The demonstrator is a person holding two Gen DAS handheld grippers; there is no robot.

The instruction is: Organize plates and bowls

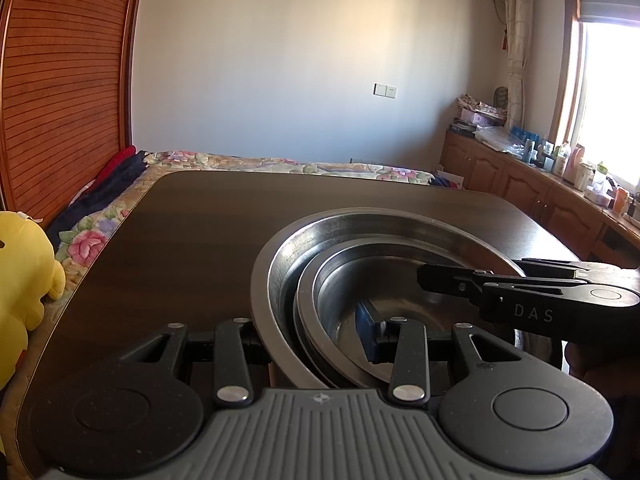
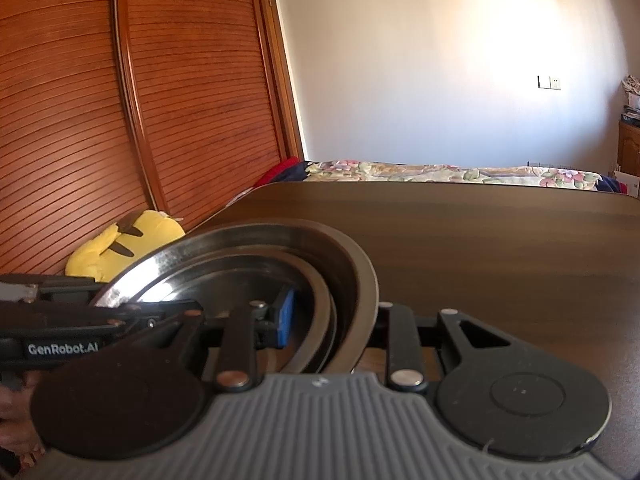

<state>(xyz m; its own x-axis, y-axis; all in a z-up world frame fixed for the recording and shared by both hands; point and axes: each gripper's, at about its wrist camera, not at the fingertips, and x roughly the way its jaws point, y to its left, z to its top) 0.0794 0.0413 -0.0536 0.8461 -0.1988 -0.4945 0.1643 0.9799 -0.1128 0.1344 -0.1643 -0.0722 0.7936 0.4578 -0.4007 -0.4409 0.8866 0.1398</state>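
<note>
A stack of nested steel bowls and plates stands on the dark wooden table (image 1: 192, 224): a wide outer bowl (image 1: 360, 218) with smaller ones (image 1: 400, 276) inside. My left gripper (image 1: 316, 340) straddles the stack's near left rim, with its blue pad (image 1: 368, 330) inside and its other finger outside, shut on the walls. From the right side, my right gripper (image 1: 460, 280) reaches over the rim. In the right wrist view my right gripper (image 2: 336, 320) is shut across the outer bowl (image 2: 356, 256) and inner bowl (image 2: 240, 276), blue pad (image 2: 286, 316) inside. My left gripper (image 2: 176, 312) shows at the left.
A yellow plush toy (image 1: 20, 280) lies left of the table beside a slatted wooden wardrobe (image 2: 120, 100). A bed with a floral cover (image 1: 280, 164) runs behind the table. Low cabinets crowded with bottles (image 1: 560, 168) line the window wall at the right.
</note>
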